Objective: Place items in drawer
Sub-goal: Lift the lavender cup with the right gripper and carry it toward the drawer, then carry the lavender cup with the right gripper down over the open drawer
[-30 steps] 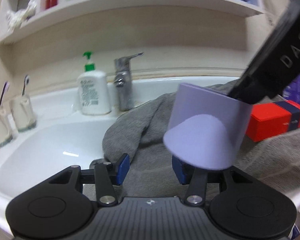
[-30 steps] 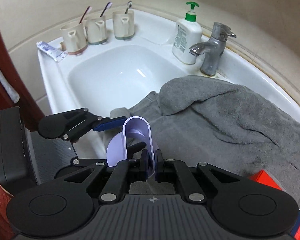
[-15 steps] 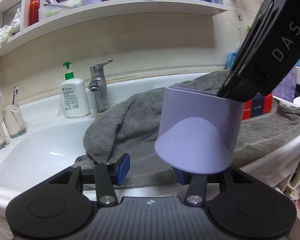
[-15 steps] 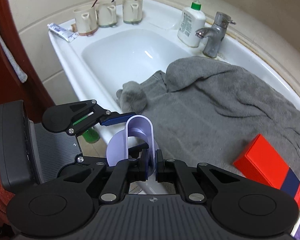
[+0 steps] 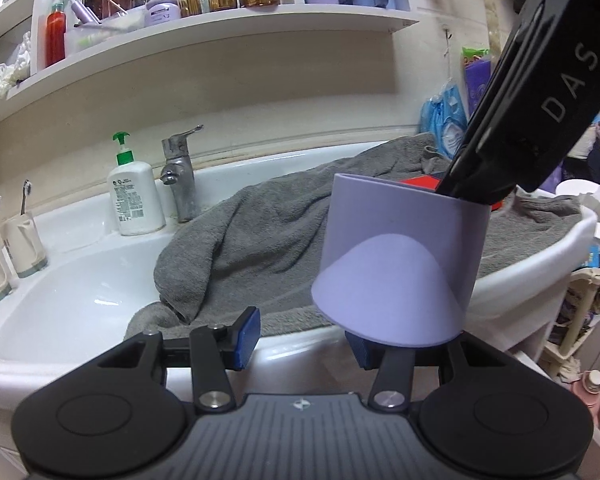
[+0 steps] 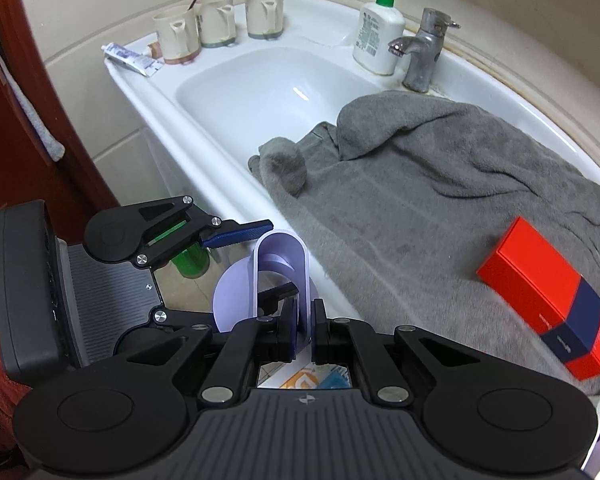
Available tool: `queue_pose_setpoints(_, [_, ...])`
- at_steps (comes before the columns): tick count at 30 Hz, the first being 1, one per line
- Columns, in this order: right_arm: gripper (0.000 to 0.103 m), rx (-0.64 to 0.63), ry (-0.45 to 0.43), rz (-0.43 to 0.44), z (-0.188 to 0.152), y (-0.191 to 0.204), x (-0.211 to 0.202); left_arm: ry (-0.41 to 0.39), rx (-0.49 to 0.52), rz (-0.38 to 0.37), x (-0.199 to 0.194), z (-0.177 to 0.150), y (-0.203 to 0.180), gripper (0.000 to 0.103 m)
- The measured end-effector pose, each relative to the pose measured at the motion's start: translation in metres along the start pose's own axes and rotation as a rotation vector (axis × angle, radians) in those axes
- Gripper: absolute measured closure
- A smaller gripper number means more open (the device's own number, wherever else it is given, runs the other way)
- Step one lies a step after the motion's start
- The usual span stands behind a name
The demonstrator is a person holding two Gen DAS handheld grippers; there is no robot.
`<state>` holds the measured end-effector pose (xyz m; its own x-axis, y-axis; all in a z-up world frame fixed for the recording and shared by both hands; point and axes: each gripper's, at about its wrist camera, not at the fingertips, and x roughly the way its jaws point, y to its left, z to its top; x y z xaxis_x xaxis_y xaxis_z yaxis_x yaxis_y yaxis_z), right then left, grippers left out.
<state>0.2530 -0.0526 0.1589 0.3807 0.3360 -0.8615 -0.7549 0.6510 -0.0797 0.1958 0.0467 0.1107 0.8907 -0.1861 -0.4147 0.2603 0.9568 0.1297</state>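
Observation:
My right gripper [image 6: 302,334] is shut on the rim of a lilac cup [image 6: 280,280] and holds it in the air in front of the basin. In the left wrist view the cup [image 5: 396,264] hangs just over the right fingertip of my left gripper [image 5: 304,340], which is open and empty. A red and navy box [image 6: 548,304] lies on the grey towel [image 6: 440,192] at the right of the basin. No drawer shows in either view.
A white basin [image 6: 276,92] with a tap [image 6: 420,52], a soap bottle [image 6: 380,36], three toothbrush mugs [image 6: 216,24] and a toothpaste tube [image 6: 130,58]. A shelf with jars [image 5: 228,36] runs above. A dark red door [image 6: 4,92] stands left. Clutter sits at the right [image 5: 580,320].
Both grippers have drawn back and away from the basin, with the cup still in the right one. The basin and towel look farther off. The left gripper stays open.

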Motion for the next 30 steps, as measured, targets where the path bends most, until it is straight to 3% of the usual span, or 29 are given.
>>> queue_pose_setpoints(12, [0.097,0.037,0.041,-0.022,-0.052,0.041,-0.018,0.026,-0.069,-0.077,-0.046,-0.032,-0.030,0.046])
queue_pose_setpoints(17, [0.097,0.064,0.055,-0.026,-0.078,0.052,-0.028,0.024,0.001,-0.069,-0.069,-0.039,-0.054,0.046])
queue_pose_setpoints(30, [0.096,0.111,0.090,-0.042,-0.122,0.064,-0.035,0.050,0.013,-0.136,-0.085,-0.060,-0.088,0.046])
